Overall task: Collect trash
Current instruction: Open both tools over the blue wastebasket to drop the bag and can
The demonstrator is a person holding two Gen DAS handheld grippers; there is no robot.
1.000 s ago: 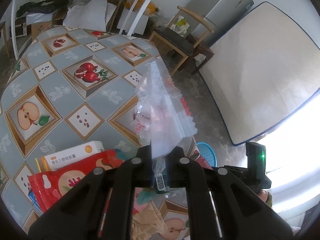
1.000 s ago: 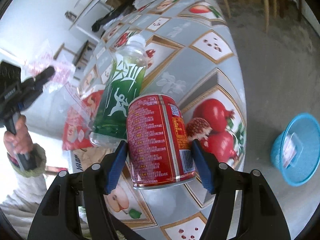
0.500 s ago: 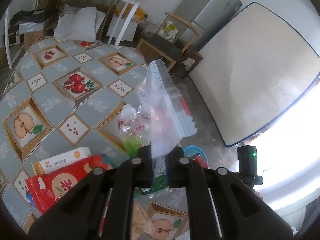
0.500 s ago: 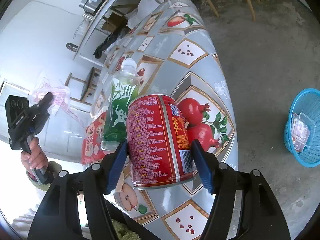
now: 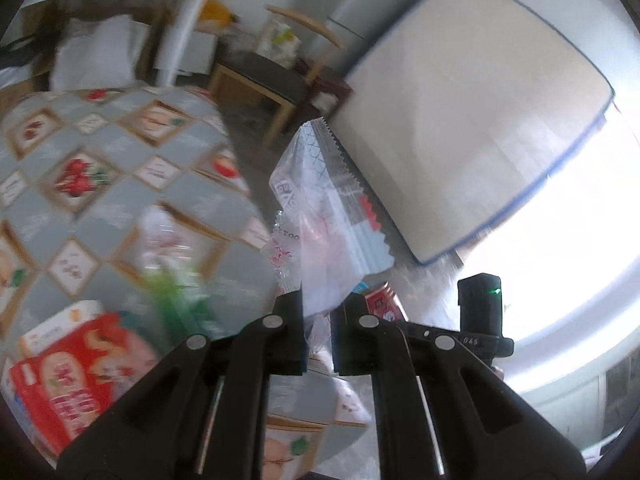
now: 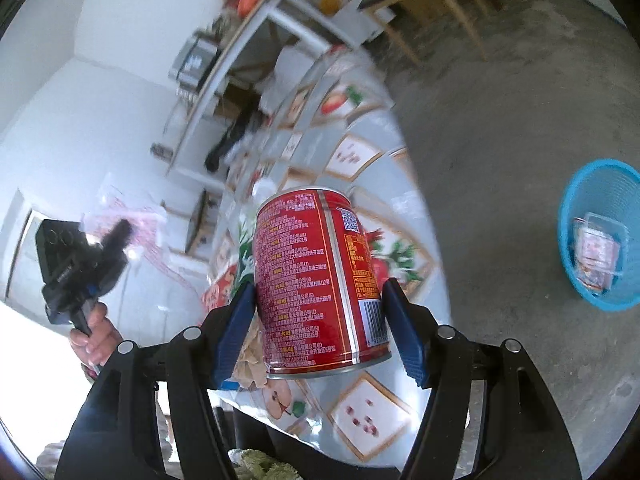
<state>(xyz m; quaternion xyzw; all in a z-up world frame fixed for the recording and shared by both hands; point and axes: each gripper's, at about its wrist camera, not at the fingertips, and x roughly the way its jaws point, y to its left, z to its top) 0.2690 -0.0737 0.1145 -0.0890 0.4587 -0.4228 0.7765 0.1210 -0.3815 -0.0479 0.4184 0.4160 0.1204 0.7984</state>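
Blur: left wrist view is smeared across the table (image 5: 120, 200); the green bottle (image 5: 176, 300) ahead-left of the left gripper (image 5: 318, 332) is only a streak.
Hidden: right gripper's (image 6: 320, 320) can (image 6: 320, 292) covers most of the bottle behind it; only a green sliver shows at the can's left.
Cut off: red snack bag (image 5: 68, 384) at lower left runs out of the left view.
Left gripper: jaws nearly closed, pinching 1 clear plastic wrapper (image 5: 328, 216) that stands up ahead of the tips.
Right gripper: jaws spread to the can's width, blue pads (image 6: 236, 332) pressed on both sides of 1 red can, held clear above the table edge.
Basket: 1 blue basket (image 6: 568, 240) on the floor, far right of the right gripper, with a clear packet (image 6: 598, 256) inside.
Around: wooden chair (image 5: 276, 84), mattress (image 5: 472, 120) leaning beyond the wrapper.
Count: 2 grippers, 1 can, 1 wrapper, 1 basket.
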